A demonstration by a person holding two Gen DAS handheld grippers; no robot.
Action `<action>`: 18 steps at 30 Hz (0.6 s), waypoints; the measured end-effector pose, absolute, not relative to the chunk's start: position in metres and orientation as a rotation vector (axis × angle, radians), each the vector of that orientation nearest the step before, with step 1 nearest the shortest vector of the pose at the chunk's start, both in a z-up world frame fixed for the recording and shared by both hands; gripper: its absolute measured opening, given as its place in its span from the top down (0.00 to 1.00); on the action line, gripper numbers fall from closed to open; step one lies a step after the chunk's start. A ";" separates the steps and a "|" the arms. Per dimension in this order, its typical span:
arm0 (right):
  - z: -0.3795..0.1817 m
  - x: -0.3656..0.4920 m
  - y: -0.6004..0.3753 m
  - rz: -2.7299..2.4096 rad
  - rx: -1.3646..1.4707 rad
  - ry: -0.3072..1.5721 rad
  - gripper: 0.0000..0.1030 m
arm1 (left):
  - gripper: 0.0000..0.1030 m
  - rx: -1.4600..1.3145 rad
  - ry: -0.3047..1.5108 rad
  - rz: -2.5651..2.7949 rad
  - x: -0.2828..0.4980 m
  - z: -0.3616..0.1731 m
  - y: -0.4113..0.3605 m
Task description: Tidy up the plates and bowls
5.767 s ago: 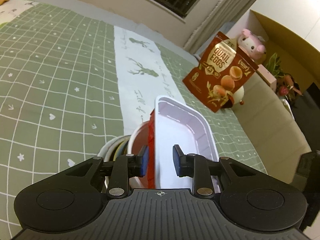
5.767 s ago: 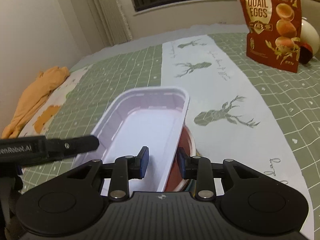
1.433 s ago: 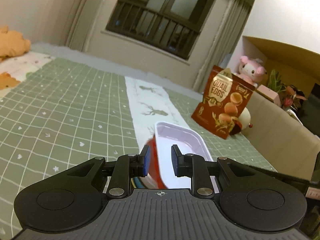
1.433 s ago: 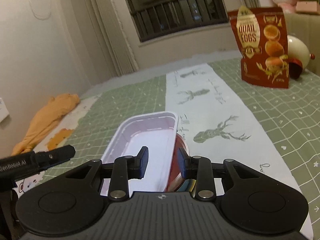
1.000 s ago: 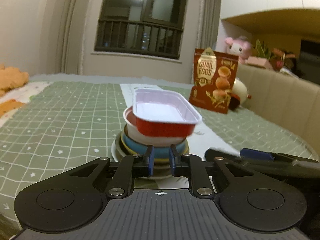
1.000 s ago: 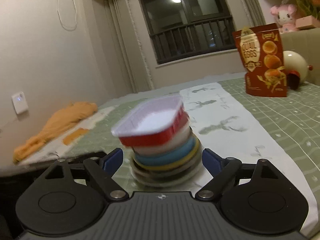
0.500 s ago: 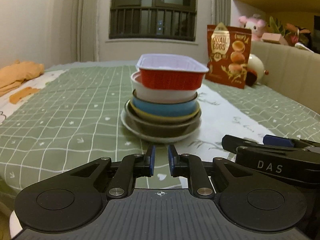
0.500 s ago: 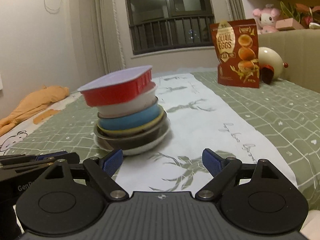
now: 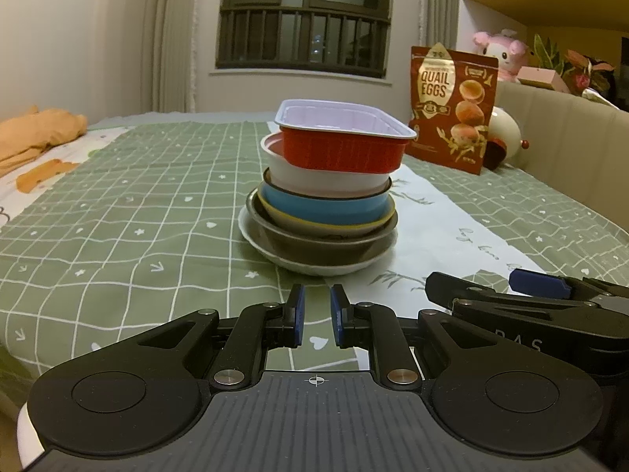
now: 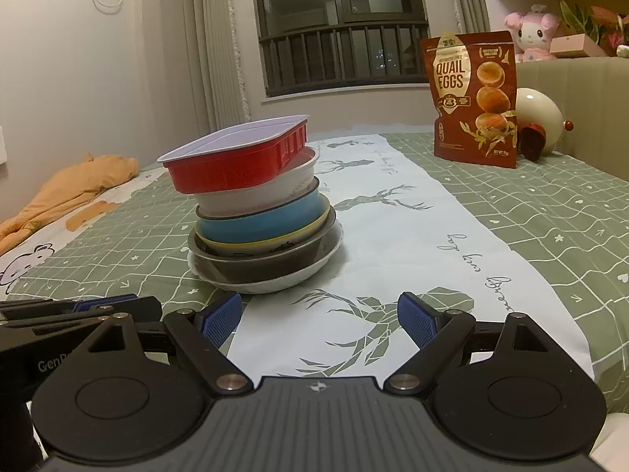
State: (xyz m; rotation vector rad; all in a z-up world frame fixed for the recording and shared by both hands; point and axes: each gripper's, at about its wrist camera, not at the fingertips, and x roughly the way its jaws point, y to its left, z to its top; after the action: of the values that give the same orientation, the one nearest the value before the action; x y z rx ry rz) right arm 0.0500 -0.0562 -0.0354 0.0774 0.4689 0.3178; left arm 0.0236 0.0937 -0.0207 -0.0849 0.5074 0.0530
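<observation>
A stack of dishes stands on the green checked tablecloth [image 9: 118, 204]. From the bottom it holds a white plate [image 9: 314, 265], a dark bowl [image 9: 318, 246], a yellow-rimmed dish, a blue bowl [image 9: 326, 208], a white bowl [image 9: 314, 177] and a red rectangular tray [image 9: 342, 149] with a white inside on top. The stack also shows in the right wrist view [image 10: 263, 204], tray [image 10: 236, 165] tilted. My left gripper [image 9: 316, 316] is nearly shut and empty, low and in front of the stack. My right gripper [image 10: 318, 314] is open and empty, also in front of it.
A red quail-egg bag [image 9: 452, 106] stands at the back right with a white egg-shaped ornament [image 10: 538, 122] beside it. An orange cloth [image 10: 74, 188] lies at the far left. A white reindeer runner [image 10: 393, 212] crosses the table. A beige sofa back [image 9: 570, 141] is at the right.
Both grippers let go of the red tray, left on top of the stack, and drew back and down to table height. The right gripper opened wide.
</observation>
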 end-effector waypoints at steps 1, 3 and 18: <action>-0.035 0.050 -0.056 0.318 0.076 0.468 0.15 | 0.84 -0.087 0.508 0.054 0.024 -0.021 0.094; -0.035 0.050 -0.055 0.319 0.074 0.468 0.15 | 0.84 -0.088 0.510 0.054 0.023 -0.021 0.094; -0.033 0.049 -0.054 0.327 0.071 0.468 0.15 | 0.84 -0.094 0.509 0.046 0.022 -0.020 0.094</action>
State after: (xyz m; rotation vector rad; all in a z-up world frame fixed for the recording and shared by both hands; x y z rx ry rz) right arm 0.0486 -0.0545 -0.0335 0.0712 0.4681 0.3267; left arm 0.0222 0.0940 -0.0199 -0.0943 0.5094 0.0460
